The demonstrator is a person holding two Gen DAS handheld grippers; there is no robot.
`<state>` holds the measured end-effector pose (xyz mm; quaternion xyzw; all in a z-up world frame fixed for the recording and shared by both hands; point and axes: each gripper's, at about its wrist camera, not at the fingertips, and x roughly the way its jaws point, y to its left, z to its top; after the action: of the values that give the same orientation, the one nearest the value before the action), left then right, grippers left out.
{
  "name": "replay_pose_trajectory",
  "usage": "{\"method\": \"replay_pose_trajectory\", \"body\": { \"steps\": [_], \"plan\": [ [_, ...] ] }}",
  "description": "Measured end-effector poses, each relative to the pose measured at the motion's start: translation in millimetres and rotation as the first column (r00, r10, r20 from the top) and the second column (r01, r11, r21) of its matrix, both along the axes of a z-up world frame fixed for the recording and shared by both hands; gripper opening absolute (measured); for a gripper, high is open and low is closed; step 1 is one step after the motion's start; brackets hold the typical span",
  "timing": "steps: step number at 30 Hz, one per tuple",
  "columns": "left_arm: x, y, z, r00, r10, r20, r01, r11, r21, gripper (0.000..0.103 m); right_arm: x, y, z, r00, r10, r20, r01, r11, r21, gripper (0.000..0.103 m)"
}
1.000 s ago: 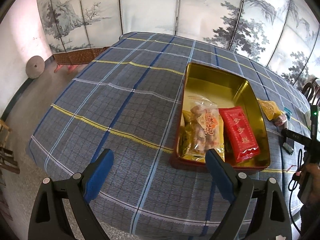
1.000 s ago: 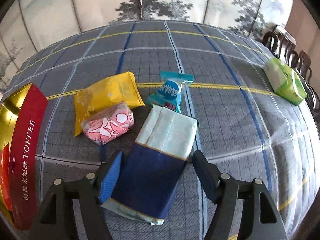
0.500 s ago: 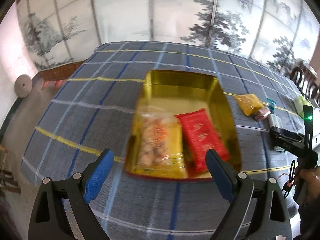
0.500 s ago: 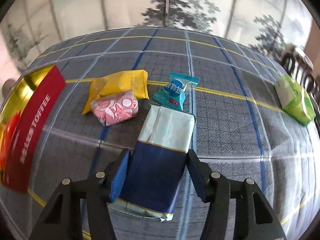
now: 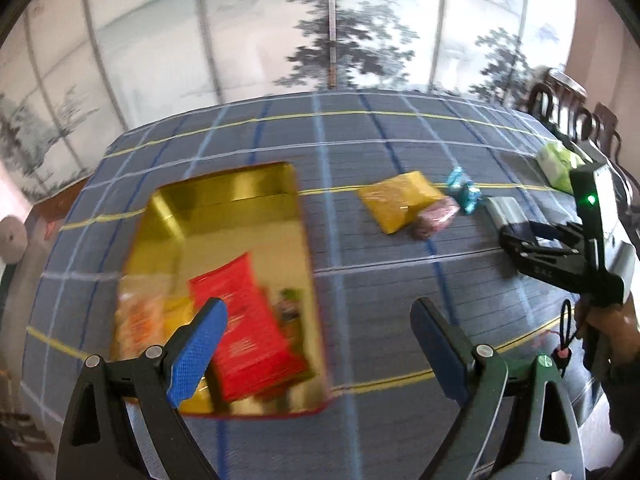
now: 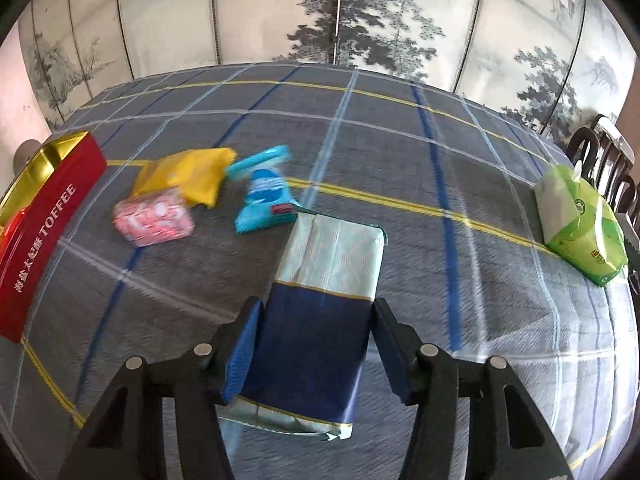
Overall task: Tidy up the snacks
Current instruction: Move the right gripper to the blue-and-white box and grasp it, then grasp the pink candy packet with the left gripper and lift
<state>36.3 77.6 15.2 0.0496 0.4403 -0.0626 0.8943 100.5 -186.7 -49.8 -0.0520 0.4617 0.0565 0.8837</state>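
Before me a painted folding screen (image 6: 360, 20) stands behind the checked bench (image 6: 460, 120); dark chairs (image 6: 600, 152) sit rightward.

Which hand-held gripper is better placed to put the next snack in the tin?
Right: the right hand-held gripper already clasps the blue packet. The left hand-held gripper hangs open and empty near the tin.

Right tool (image 6: 316, 344) clamped on something, left tool (image 5: 316, 344) agape.
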Motion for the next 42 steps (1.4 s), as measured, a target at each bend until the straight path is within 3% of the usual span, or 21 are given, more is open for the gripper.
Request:
{"method": "replay_pose_trajectory", "body": {
  "steps": [9,17,25,30,37,39,42],
  "plan": [
    [31,-46,-11,0.995,-0.097,-0.008,0.097,0.995,0.020,0.091,18,-40,-3,1.000,0.011,0.020,-0.012,1.000,0.028,0.056],
    [53,-75,-26,0.985,-0.168,-0.032,0.170,0.984,0.049,0.091,21,-47,-5,0.998,0.049,0.037,-0.050,0.998,0.031,0.056],
    [69,-85,-37,0.976,-0.206,-0.064,0.208,0.978,0.019,0.090,13,-55,-5,0.998,0.040,0.047,-0.042,0.998,0.038,0.056],
    [80,-93,-42,0.969,-0.231,-0.091,0.232,0.973,0.000,0.074,10,-55,-6,0.998,0.031,0.060,-0.034,0.999,0.040,0.056],
    [97,-108,-44,0.958,-0.270,-0.098,0.269,0.963,-0.024,0.069,11,-56,-6,0.998,0.028,0.060,-0.031,0.999,0.041,0.056],
    [103,-112,-48,0.954,-0.278,-0.116,0.276,0.961,-0.027,0.060,12,-56,-6,0.998,0.027,0.060,-0.029,0.999,0.041,0.056],
    [108,-115,-54,0.950,-0.283,-0.133,0.282,0.959,-0.024,0.057,12,-56,-6,0.998,0.025,0.060,-0.028,0.999,0.042,0.056]
  ]
}}
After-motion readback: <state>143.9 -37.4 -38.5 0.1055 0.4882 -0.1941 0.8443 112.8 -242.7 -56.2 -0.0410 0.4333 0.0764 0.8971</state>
